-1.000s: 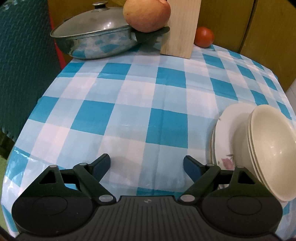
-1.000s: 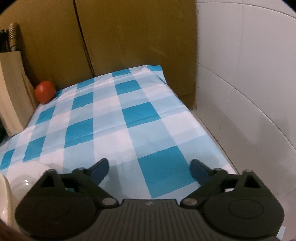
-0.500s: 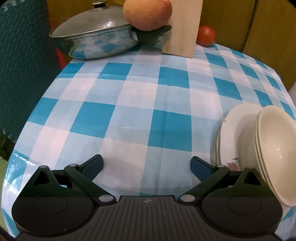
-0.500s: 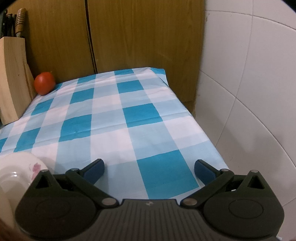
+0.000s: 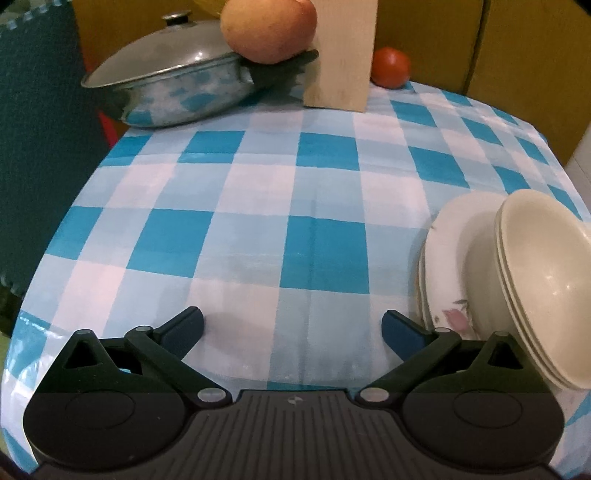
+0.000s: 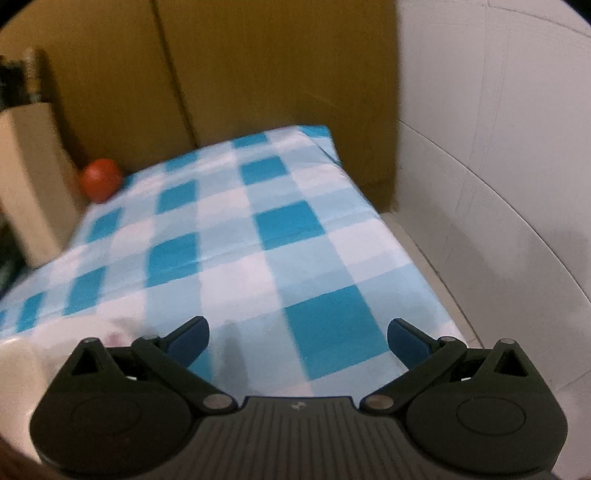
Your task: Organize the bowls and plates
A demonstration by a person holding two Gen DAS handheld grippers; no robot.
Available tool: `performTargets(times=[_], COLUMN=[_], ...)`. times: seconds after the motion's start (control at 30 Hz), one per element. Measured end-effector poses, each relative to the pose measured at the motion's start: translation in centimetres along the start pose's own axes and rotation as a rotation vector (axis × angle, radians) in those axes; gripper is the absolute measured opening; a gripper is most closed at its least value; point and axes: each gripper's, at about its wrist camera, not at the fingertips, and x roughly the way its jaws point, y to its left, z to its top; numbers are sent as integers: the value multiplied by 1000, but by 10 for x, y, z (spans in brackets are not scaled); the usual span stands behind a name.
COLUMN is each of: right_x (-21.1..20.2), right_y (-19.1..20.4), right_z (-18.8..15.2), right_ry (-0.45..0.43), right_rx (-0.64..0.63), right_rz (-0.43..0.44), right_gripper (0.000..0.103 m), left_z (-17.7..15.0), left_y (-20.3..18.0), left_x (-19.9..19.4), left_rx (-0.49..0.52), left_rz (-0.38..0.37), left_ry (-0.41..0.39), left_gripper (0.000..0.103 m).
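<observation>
Plainly, the move ahead turns on one relation: the stack of plates with the nested bowls on top sits toward the worktop's right edge, just to the right of the left gripper, whose right jaw reaches close beside the plate rim without touching it. Its jaws have just been opening and now stand spread wide, with only bare cloth between them. The stack is round, so no long axis matters; what matters is the rim, and the bowls' rims lie further right than the plates'. Going on rightward, the right gripper hovers above the worktop's right side with its jaws spread and nothing between them; the stack shows as a white blur at the lower left of its view, so the stack seems to lie between the two grippers, near to both. The checked tablecloth covers the worktop; a lidded pan, a round fruit, a wooden block and a tomato line the back edge, with wooden panels behind and a white tiled wall on the right.
</observation>
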Motion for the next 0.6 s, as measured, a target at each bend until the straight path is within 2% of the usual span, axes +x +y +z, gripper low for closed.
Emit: performTargets(times=[0.13, 0.27, 0.4, 0.6], right_x=[-38, -61, -71, -86], right_y=[9, 16, 20, 26], right_z=[-6, -14, -23, -42], right_ry=[-68, -117, -107, -105], right_rx=[-37, -50, -49, -80], right_rz=[90, 137, 168, 201], right_gripper=[97, 97, 97, 97], left_z=[4, 4, 4, 3], left_y=[-3, -3, -4, -2], left_x=[2, 3, 5, 3], left_rx=[19, 22, 31, 30], left_rz=[-6, -9, -15, -13], left_ry=[22, 18, -23, -3], left_gripper=[103, 103, 103, 103])
